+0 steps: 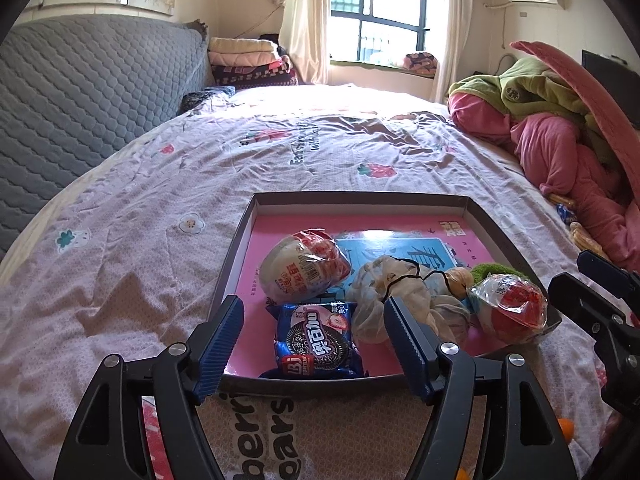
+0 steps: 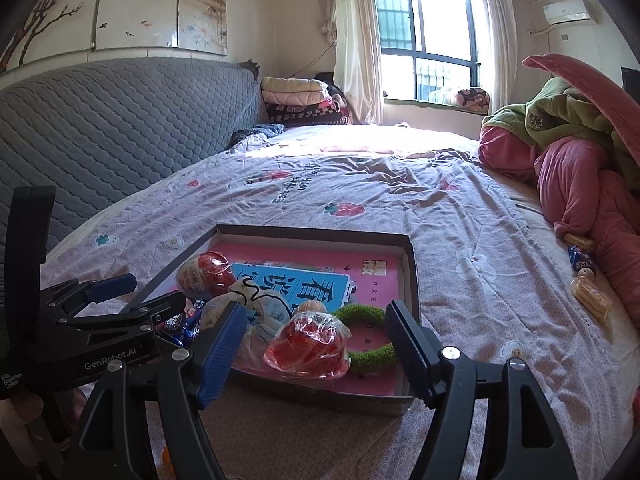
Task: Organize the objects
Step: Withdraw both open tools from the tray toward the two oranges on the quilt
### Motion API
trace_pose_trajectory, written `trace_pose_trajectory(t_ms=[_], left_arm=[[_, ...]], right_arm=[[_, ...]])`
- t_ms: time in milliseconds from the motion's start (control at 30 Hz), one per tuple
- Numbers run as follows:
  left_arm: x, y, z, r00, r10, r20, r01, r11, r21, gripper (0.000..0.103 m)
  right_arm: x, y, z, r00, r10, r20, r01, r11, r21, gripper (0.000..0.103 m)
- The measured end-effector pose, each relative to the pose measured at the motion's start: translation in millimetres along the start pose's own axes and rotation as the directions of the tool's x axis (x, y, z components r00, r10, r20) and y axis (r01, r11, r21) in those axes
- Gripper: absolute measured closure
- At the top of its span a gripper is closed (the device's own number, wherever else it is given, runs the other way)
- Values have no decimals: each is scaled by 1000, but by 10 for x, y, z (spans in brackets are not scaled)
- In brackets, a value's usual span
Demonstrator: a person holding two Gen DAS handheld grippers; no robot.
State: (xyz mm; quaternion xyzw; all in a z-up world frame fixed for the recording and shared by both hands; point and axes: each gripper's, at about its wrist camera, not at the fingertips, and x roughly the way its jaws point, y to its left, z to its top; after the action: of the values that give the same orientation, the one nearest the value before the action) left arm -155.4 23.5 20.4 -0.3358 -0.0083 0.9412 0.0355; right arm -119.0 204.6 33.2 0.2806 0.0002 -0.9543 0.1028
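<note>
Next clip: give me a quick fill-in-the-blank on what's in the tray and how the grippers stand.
1. The shallow tray lies on the ____.
2. The blue cookie packet lies ____ the tray.
3. The fuzzy ring is ____ in colour.
4. The left gripper and the right gripper both have ____ jaws.

Missing words: bed; inside; green; open

Bedsheet [image 1: 168,184]: pale pink, fine print, strawberry and flower motifs. Tray [image 1: 476,216]: dark rim, pink floor with a blue panel. Cookie packet [image 1: 316,340]: blue, black-and-white biscuit picture. Wrapped snack [image 2: 308,344]: clear film, red print. Ring [image 2: 368,356]: fuzzy green. Headboard cover [image 2: 120,120]: grey, quilted scale pattern. Blanket heap [image 1: 560,152]: pink and green.
</note>
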Motion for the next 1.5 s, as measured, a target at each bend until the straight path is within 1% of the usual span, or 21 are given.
trace_pose_trajectory(t_ms=[567, 1100, 1233, 1500], left_arm=[[-258, -38, -46, 999, -3, 54, 2, 999, 33, 28], [-388, -202, -273, 998, -59, 17, 57, 994, 88, 28], [-378, -236, -346, 999, -53, -8, 54, 994, 95, 28], [-341, -270, -428, 997, -67, -45, 71, 992, 100, 28]], right_arm=[[-196, -6, -16, 999, 18, 35, -17, 1000, -8, 28], [-389, 6, -124, 997, 64, 38, -64, 998, -9, 27], [-388, 5, -159, 998, 56, 26, -56, 998, -5, 25], [-385, -53, -217, 999, 47, 1, -47, 999, 15, 25]])
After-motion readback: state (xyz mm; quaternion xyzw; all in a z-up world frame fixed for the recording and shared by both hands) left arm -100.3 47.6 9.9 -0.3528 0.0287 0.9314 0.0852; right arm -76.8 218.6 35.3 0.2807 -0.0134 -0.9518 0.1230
